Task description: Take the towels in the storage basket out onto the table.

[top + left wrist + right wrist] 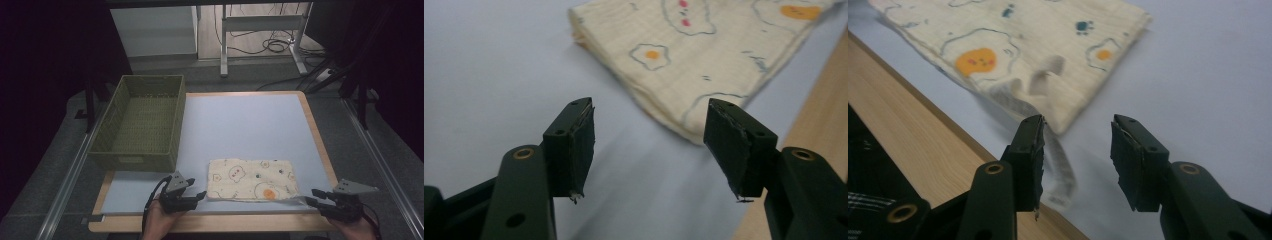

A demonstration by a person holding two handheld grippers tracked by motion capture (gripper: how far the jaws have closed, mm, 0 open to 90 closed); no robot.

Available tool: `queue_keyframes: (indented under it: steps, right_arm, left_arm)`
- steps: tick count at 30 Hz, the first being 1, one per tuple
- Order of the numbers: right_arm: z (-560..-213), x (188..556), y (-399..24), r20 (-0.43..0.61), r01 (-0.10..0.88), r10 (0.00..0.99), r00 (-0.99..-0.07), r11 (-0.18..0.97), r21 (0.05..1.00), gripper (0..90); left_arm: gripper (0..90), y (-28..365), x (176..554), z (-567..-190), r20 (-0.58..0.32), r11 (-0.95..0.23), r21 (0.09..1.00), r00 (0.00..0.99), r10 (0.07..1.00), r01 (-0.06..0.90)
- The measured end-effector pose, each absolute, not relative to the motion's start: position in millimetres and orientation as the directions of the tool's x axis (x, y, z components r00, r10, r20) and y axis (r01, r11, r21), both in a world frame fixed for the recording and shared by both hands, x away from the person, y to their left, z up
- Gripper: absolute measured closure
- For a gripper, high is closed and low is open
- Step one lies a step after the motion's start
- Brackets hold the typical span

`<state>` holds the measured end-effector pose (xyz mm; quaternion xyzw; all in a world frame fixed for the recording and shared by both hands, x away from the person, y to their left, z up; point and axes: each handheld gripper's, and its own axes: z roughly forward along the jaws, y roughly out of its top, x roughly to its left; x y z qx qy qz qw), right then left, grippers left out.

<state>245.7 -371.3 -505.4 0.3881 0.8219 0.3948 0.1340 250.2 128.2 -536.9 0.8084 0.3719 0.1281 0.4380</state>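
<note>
At the lower middle of the high view the folded cloth [252, 179] lies flat on the blue mat [240, 125]. My left gripper [201, 195] and right gripper [311, 196] flank its near corners, jaws parted and empty, having let it settle squarely.

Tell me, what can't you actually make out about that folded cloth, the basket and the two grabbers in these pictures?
- Cloth: how many layers are folded; its underside lies on the mat, and the far end is cut off in both gripper views.
- Pale strip hanging by the right gripper: blurred, so tag or loose edge is unclear.
- Basket: part of its floor, hidden by the near wall in the high view.
- Left gripper: its body, cut off at the bottom edge.
</note>
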Motion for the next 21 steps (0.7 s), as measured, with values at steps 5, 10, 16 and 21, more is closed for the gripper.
queue_keyframes:
  steps: [5, 10, 16, 21]
  right_arm:
    - [-500, 260, -380, 0.08, 0.538, 0.768, -0.635, 0.366, 0.759, 57.3]
    - [-497, 285, -371, 0.097, 0.539, 0.763, -0.64, 0.355, 0.764, 62.0]
    - [-494, 325, -347, 0.079, 0.523, 0.756, -0.65, 0.37, 0.768, 64.9]
    - [-498, 355, -329, 0.05, 0.532, 0.764, -0.644, 0.399, 0.747, 64.9]
  left_arm:
    - [39.2, 122, 274, -527, -0.137, -0.306, 0.809, 0.668, 0.732, 0.501]
    - [42.6, 106, 295, -522, -0.136, -0.312, 0.802, 0.665, 0.735, 0.509]
    - [48.9, 86, 322, -519, -0.097, -0.335, 0.787, 0.64, 0.762, 0.518]
    - [51.6, 84, 341, -522, -0.087, -0.321, 0.774, 0.595, 0.799, 0.546]
